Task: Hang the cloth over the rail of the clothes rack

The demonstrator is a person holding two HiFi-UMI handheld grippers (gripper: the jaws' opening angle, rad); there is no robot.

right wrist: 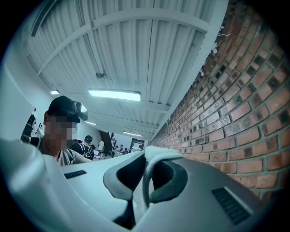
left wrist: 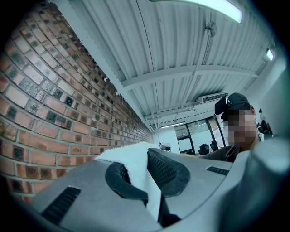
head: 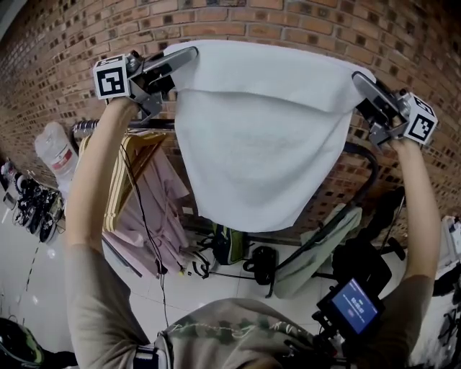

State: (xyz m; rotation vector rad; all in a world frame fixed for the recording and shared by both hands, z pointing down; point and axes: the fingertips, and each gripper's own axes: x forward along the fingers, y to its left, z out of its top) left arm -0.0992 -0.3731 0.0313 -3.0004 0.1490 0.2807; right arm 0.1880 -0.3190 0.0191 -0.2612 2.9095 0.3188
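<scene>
**Cloth held up by both top corners, rail lower down behind it**

My left gripper (head: 184, 59) is clamped on the cloth's top left corner, with white pile pinched between its pads. The cloth (head: 259, 144) hangs spread before the brick wall (head: 288, 18), sagging mid-span. I judge it soft, light and limp, so the corners are the right hold. My right gripper (head: 362, 83) is clamped on the top right corner. The rail (head: 92, 127) passes behind the cloth, lower than both grippers. Hangers (head: 122, 180) crowd its left part and the wall stands close beyond, so there is little far-side room.
</scene>
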